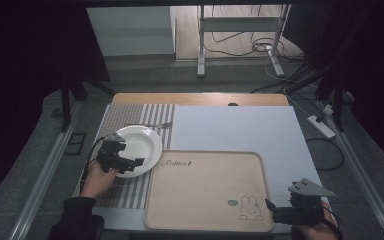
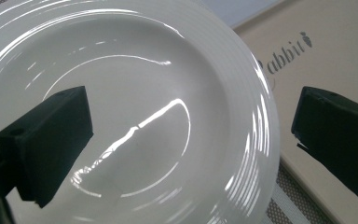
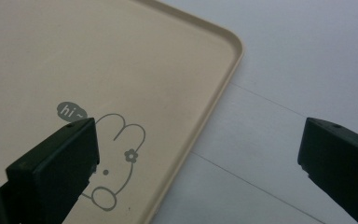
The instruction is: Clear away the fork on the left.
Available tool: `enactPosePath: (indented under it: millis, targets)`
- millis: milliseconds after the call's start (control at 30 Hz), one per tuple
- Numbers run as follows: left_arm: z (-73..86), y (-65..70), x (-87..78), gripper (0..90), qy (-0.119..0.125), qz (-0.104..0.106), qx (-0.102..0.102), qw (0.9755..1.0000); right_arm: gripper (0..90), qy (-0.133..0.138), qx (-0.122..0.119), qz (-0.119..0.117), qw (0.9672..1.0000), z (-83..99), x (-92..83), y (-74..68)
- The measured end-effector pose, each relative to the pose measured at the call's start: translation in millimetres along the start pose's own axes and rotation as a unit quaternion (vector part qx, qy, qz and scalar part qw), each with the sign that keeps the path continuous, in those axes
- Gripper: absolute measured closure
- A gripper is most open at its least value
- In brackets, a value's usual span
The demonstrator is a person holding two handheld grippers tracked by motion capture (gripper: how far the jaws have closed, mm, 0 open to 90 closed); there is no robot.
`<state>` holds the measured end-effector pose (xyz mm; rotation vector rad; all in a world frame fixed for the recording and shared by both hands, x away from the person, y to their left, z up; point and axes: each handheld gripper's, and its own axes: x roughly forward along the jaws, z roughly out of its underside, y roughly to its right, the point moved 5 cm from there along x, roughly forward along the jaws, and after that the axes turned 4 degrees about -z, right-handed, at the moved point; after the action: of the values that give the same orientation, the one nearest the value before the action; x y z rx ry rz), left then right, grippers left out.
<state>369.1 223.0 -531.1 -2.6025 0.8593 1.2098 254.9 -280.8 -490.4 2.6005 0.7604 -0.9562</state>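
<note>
Spread wide, left gripper (image 1: 130, 162) straddling white plate (image 1: 142, 142) rim: grasp step. Next, probably closing, then lifting toward beige tray (image 1: 205, 220). Right gripper (image 1: 272, 207) gaping, empty.

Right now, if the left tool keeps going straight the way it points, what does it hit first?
Most likely the white plate. The left tool stands open with the plate's rim between its jaws, one over the bowl, the other beyond the rim over the beige tray. Depth is unclear, so contact may already be near.

Bare tray (image 1: 205, 190) beside plate (image 1: 142, 145).
</note>
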Motion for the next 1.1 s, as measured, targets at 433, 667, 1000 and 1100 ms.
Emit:
enactPosePath:
  millis: [433, 667, 1000, 1100]
  targets:
    - [-25.5, -5.0, 24.0, 0.0, -0.011, 0.007, 0.011, 0.9999, 0.0, -0.004, -0.002, -0.003, 1.0, 0.2, 0.7, -0.5]
    - [-42.1, -2.3, 39.3, 0.0, -0.012, 0.014, 0.021, 0.9996, 0.0, -0.006, -0.004, -0.006, 1.0, 0.3, 1.0, -1.0]
    - [-63.1, 2.5, 62.9, 0.1, -0.017, 0.019, 0.037, 0.999, 0.0, -0.007, -0.006, -0.009, 0.9999, 0.3, 1.5, -1.3]
    - [-69.1, 4.2, 70.1, 0.2, -0.02, 0.022, 0.043, 0.9987, 0.0, -0.007, -0.006, -0.009, 0.9999, 0.4, 1.5, -1.4]
